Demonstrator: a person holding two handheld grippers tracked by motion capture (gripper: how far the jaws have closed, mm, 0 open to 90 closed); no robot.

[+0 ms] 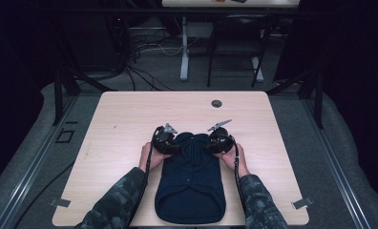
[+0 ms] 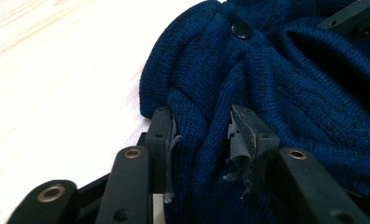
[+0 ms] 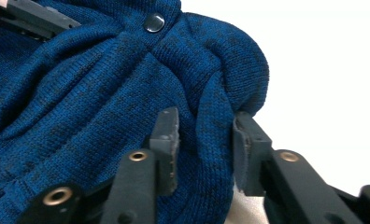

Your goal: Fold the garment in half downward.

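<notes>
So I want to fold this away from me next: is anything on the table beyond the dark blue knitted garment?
Nothing visible. The dark blue knitted garment lies at the near edge; the light wooden table beyond it is bare except a small round grommet hole near the far edge.

Dim room, edges near black. Light wood worktop (image 1: 130,114) with rounded corners and a round cable hole (image 1: 216,103) near its far edge. Grey carpet floor (image 1: 297,124) around it. Black frame posts (image 1: 58,95) stand at both sides. Beyond, a tangle of cables (image 1: 144,47) lies on the floor (some dark, some pale), beside a white table leg (image 1: 184,47) and a dark chair frame (image 1: 235,47). Metal brackets (image 1: 59,202) sit at the worktop's near corners.
</notes>
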